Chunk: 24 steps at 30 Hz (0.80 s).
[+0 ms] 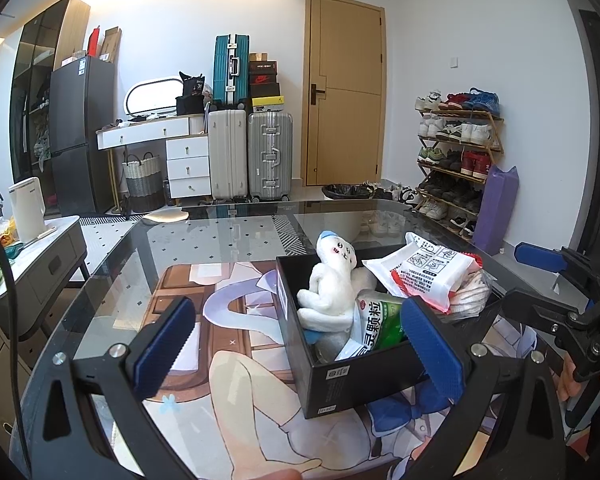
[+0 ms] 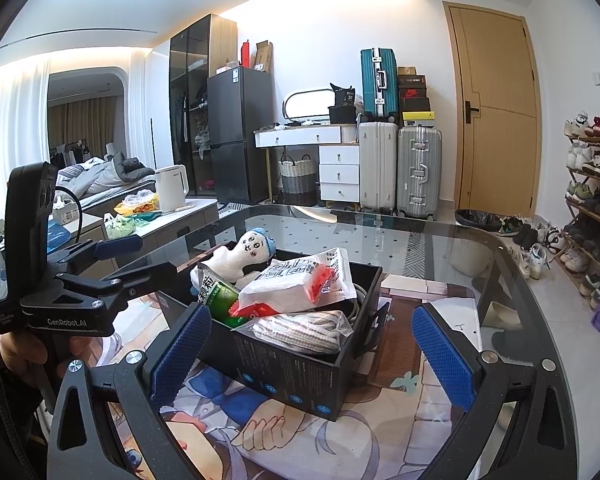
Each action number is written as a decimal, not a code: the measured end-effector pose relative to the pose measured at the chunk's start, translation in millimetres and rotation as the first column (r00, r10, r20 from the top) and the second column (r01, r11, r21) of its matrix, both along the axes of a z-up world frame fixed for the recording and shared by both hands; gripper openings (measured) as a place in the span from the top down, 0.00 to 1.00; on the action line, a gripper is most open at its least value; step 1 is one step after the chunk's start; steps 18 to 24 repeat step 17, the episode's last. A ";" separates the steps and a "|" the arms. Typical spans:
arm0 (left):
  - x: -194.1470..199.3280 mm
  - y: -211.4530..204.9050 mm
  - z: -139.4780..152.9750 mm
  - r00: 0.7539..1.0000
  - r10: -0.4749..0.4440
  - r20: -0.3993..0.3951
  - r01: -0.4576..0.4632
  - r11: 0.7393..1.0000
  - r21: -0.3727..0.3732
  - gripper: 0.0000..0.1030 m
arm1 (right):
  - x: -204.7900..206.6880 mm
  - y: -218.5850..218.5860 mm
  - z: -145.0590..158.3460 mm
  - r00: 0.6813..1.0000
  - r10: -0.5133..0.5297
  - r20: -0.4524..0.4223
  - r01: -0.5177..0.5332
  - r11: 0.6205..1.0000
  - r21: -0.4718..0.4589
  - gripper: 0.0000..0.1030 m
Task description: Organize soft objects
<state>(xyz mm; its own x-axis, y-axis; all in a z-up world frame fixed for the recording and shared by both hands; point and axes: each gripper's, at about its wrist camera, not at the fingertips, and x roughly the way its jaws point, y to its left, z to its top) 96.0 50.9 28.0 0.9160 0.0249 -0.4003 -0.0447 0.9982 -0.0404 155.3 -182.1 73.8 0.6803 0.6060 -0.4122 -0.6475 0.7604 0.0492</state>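
Observation:
A black box [image 1: 364, 380] [image 2: 300, 376] stands on a printed mat on the glass table. It holds a white plush doll [image 1: 332, 276] [image 2: 240, 254], a green sachet [image 1: 374, 320] [image 2: 220, 300], a white and red packet [image 1: 428, 272] [image 2: 300, 284] and a bagged white cord bundle [image 2: 304, 330]. My left gripper [image 1: 300, 344] is open and empty in front of the box's near left side. My right gripper [image 2: 312, 356] is open and empty, its jaws either side of the box's near corner. Each gripper also shows in the other's view: the right gripper [image 1: 560, 308] and the left gripper [image 2: 112, 264].
The printed mat [image 1: 204, 320] [image 2: 412, 408] covers the near part of the glass table [image 1: 220, 236] [image 2: 380, 232]. A side cabinet with a white kettle [image 1: 28, 208] stands left. Suitcases [image 1: 248, 152], a door and a shoe rack [image 1: 456, 152] lie beyond.

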 end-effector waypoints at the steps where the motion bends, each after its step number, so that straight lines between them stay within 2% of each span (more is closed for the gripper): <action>1: -0.2 0.1 0.0 1.000 0.000 0.001 0.000 1.000 0.000 0.00 | 0.3 0.2 -0.1 1.000 -0.001 -0.002 0.001 1.000 0.002 0.01; 24: -2.1 -1.3 2.7 1.000 -0.003 0.010 0.003 1.000 0.000 0.00 | -0.1 1.0 0.2 1.000 0.001 0.002 -0.001 1.000 -0.001 0.01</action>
